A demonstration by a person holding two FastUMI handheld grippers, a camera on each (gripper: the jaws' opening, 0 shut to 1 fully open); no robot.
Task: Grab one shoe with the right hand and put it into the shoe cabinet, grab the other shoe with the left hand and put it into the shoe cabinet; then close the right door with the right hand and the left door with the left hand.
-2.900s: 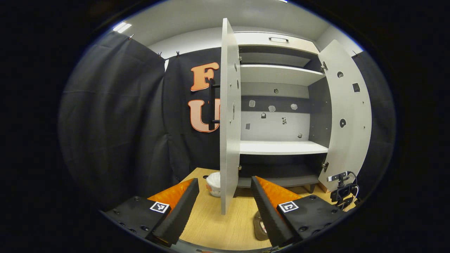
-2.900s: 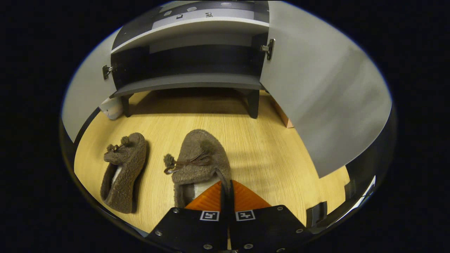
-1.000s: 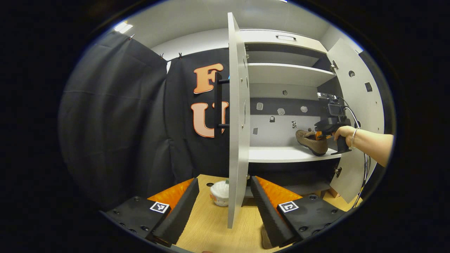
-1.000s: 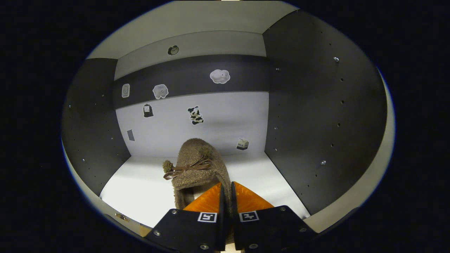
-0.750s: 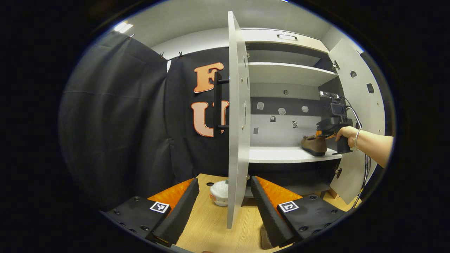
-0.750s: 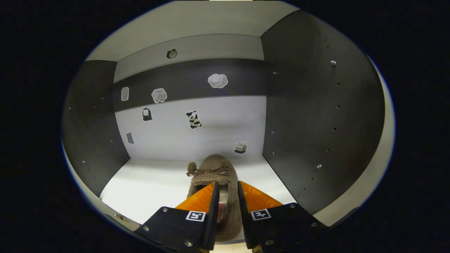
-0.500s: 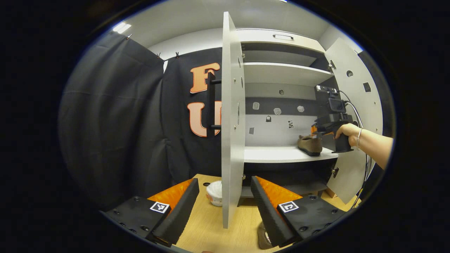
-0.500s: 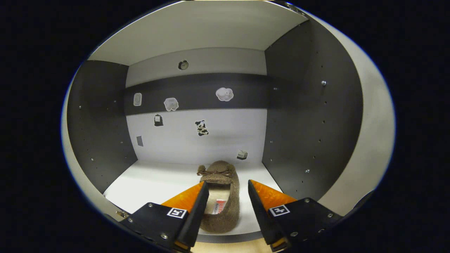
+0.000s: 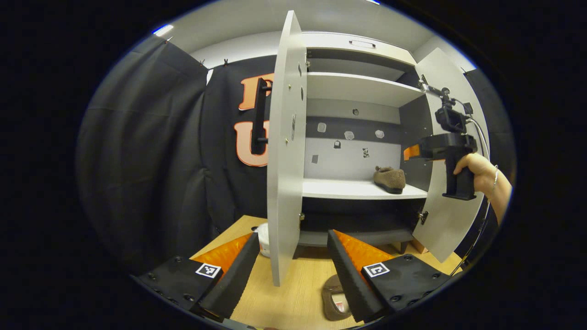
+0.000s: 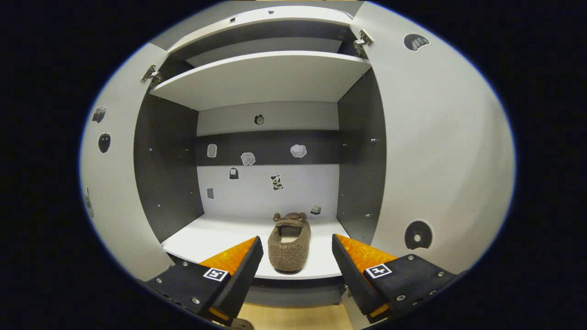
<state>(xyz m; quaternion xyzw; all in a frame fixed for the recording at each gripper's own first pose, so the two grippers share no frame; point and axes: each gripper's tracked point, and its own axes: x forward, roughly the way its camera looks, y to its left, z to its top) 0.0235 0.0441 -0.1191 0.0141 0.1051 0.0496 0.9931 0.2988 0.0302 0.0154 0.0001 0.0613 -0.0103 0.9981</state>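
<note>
Fuzzy brown fleece marks the second slipper [image 9: 334, 299], lying on the pale wood-grain floor [image 9: 293, 293] just beside the left gripper [image 9: 290, 268], whose fingers stand spread and empty, apparently poised to collect it. Farther in, the right gripper [image 10: 293, 270], fingers parted and holding nothing, hangs before the first slipper [image 10: 289, 247], toe inward on the smooth white middle shelf [image 10: 220, 238] of the shoe cabinet [image 10: 266, 73], both flat matte doors wide open.

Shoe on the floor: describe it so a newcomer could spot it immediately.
Find the open shoe cabinet and drop to the wooden floor before it. The brown shoe on the floor lies beside the left gripper; its twin, the shoe on the shelf, sits inside the cabinet.
</note>
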